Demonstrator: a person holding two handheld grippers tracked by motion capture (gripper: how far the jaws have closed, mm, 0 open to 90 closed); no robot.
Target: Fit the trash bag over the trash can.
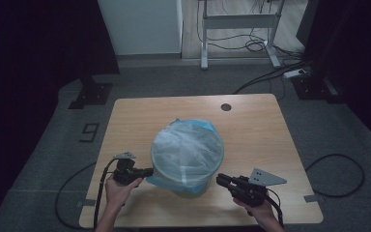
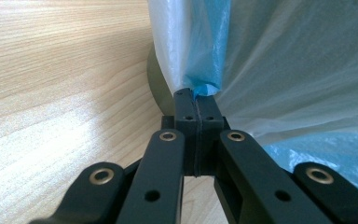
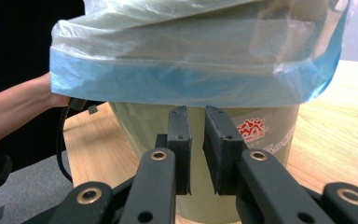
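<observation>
Two grippers worked a thin bin liner (image 1: 187,145) over a bin (image 3: 205,163).
Left gripper (image 2: 198,95) jaws pinched its flimsy, slippery blue hem (image 2: 209,51); right gripper (image 3: 196,135) jaws stood slightly apart, empty.

Pale olive-green bin (image 3: 135,126) with a red emblem and grey lettering on its side, lined with a translucent whitish bag (image 1: 187,147) edged in a sky-blue band (image 3: 168,86). Light wood-grain table (image 1: 256,125) marked by one dark round hole at its far right. Black left gripper (image 2: 198,95) and black right gripper (image 3: 196,121), both studded with brass-coloured rivets. Grey floor (image 1: 174,79) beyond, crossed by black cables.
</observation>
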